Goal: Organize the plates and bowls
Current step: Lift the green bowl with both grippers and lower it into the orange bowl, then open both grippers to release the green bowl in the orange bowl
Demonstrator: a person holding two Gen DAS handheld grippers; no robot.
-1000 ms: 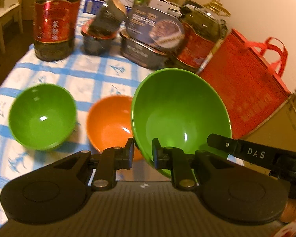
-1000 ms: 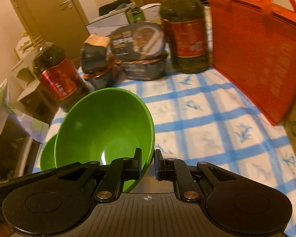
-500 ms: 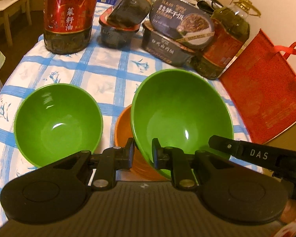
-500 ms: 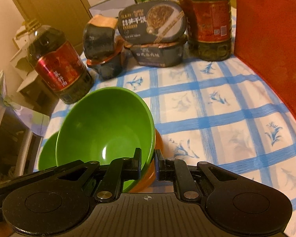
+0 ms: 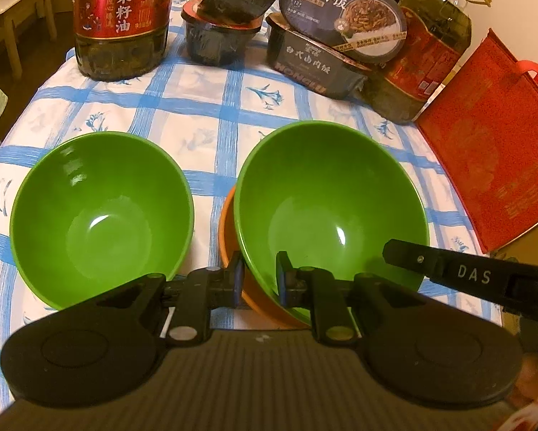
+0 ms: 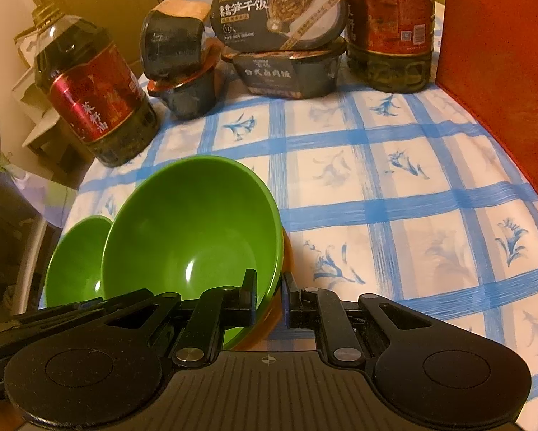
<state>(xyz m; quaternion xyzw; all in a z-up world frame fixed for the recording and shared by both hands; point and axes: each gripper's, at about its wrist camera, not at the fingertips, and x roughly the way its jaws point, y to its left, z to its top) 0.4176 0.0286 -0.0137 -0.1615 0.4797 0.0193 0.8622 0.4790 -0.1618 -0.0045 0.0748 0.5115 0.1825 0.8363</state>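
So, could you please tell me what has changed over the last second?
The green bowl, clamped at its rim by both the left gripper and the right gripper, has come down into the orange bowl, now mostly covered. Both grips are unchanged. The other green bowl stayed put on the tablecloth.

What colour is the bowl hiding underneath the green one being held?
Orange. The orange bowl peeks out under the held green bowl, clearest in the left wrist view.
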